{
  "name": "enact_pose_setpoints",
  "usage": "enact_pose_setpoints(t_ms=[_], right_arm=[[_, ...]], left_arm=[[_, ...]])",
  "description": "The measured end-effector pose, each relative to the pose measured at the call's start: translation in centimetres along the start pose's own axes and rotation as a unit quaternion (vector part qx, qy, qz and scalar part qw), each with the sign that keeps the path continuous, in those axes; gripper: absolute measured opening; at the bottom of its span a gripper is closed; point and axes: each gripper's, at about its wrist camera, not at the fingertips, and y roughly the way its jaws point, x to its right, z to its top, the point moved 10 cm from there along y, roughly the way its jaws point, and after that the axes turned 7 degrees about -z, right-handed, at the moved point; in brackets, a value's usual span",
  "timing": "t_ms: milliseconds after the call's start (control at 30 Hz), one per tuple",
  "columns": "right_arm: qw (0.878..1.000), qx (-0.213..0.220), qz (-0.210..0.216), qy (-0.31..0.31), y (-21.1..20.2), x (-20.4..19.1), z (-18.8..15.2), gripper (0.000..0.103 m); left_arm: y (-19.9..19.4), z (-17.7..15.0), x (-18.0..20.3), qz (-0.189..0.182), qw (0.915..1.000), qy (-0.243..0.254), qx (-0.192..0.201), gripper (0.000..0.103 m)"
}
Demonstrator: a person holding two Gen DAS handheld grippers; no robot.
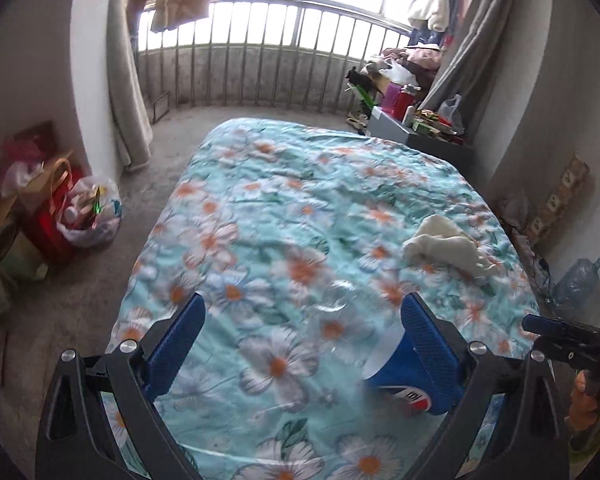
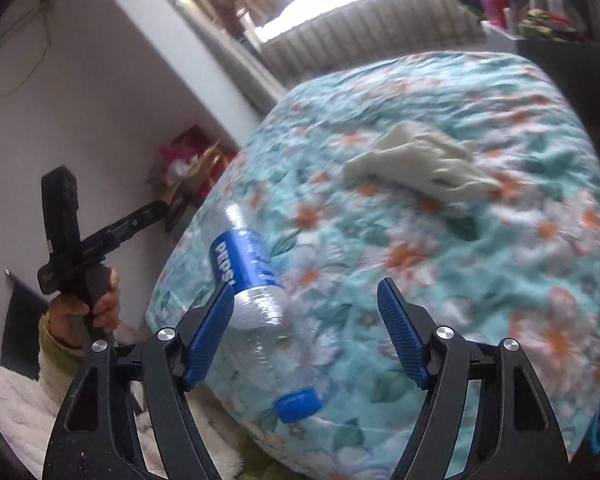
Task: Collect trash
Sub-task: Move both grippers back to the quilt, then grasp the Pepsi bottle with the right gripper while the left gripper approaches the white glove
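- The left tool (image 1: pixel 302 338) hung with its jaws spread wide, grasping nothing; the flowered bed (image 1: pixel 260 208) lay beneath it.
- A clear plastic bottle (image 1: pixel 396 368) with a blue label lay on the bed, just beside the left tool's right-hand finger; whether they touched could not be told.
- The right tool (image 2: pixel 306 322) was also released, jaws apart, with the bottle (image 2: pixel 256 280) lying close against its left-hand finger and its blue cap (image 2: pixel 299 403) low between the jaws.
- Farther out on the bed lay a crumpled white cloth (image 1: pixel 448 246).
- Well off to the left tool's left, a full plastic bag (image 1: pixel 94 210) sat on the floor.
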Motion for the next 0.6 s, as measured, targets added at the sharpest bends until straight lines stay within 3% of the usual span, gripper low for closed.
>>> enact_pose_setpoints(t_ms=[200,333,433,600], right_arm=[[0.993,-0.075,-0.022,-0.092,5.4,-4.5,0.7,0.072],[0.988,-0.114,0.003,-0.102,7.6,-5.7,0.6,0.072],[0.984,-0.142,-0.008,-0.104,8.6,-5.8,-0.6,0.062],[0.988,-0.130,-0.009,-0.086,7.4,-5.1,-1.1,0.061]], left_arm=[[0.1,-2.4,-3.1,0.011,0.9992,-0.038,-0.010,0.096],[0.4,-2.5,-3.7,0.009,0.9990,-0.042,-0.008,0.096],[0.6,-2.6,-3.7,0.006,0.9991,-0.040,-0.008,0.096],[1.6,-2.4,-3.3,-0.007,0.9992,-0.038,-0.014,0.096]])
